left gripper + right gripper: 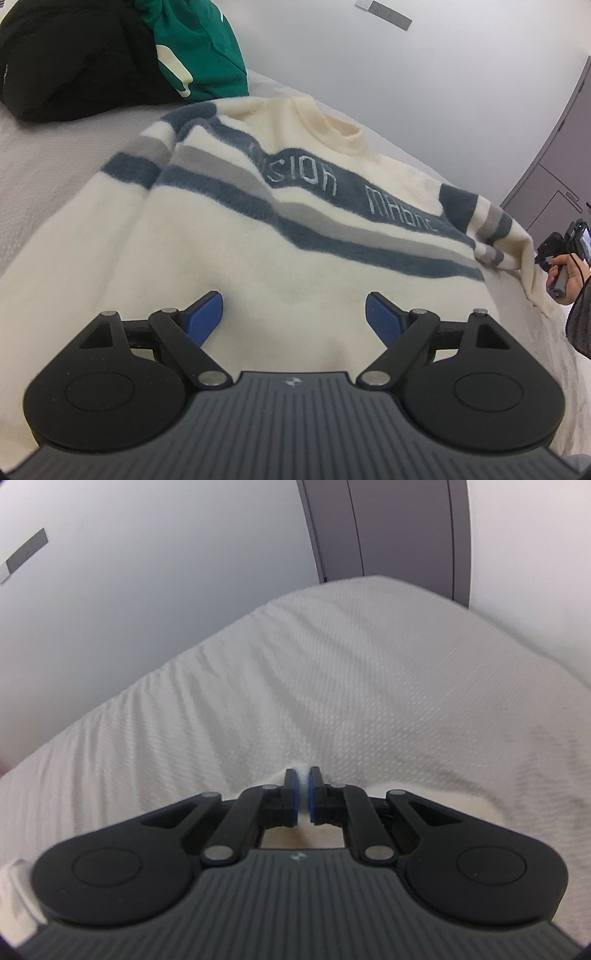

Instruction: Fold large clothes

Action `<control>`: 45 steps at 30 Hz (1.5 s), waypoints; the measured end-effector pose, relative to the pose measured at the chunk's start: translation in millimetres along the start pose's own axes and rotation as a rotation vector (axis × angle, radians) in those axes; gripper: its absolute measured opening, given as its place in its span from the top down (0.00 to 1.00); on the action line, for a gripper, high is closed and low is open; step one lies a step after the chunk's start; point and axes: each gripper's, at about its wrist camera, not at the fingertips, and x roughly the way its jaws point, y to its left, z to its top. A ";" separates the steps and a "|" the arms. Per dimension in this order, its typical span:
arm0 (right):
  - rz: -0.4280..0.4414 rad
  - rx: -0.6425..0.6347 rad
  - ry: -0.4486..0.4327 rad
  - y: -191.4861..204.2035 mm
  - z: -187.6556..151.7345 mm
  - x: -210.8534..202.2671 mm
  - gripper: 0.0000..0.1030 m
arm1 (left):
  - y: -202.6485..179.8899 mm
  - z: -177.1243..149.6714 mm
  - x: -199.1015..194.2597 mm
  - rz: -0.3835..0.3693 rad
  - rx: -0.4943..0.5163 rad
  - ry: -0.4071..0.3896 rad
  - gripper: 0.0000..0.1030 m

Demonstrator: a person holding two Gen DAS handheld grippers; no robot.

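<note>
A cream sweater (pixel 229 236) with blue and grey stripes and pale lettering lies spread face up on the bed. My left gripper (pixel 293 317) is open, its blue pads (pixel 205 317) wide apart just above the sweater's lower body. My right gripper (pixel 303 794) is shut on a thin fold of cream fabric, the sweater's sleeve (pixel 424 805), which bulges under it. In the left wrist view the right gripper (pixel 546 254) shows at the far right, holding the sleeve's end (pixel 532 266) lifted off the bed.
A black garment (pixel 74 62) and a green one (pixel 199 48) are piled at the bed's far left. The white textured bedsheet (pixel 332 686) stretches ahead of the right gripper. A white wall and a grey wardrobe (pixel 554 147) stand behind the bed.
</note>
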 end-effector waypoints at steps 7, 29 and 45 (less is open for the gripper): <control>0.076 0.058 -0.001 -10.7 -5.0 -3.7 0.75 | 2.1 5.8 8.5 -0.007 -0.006 0.009 0.15; 0.024 -0.758 -0.186 -26.5 -107.9 -47.0 0.35 | -8.5 -6.2 -11.3 0.006 0.026 -0.025 0.15; 0.159 -0.525 -0.256 -58.2 -7.1 -136.4 0.85 | -10.6 -4.4 -8.0 0.040 0.026 -0.050 0.15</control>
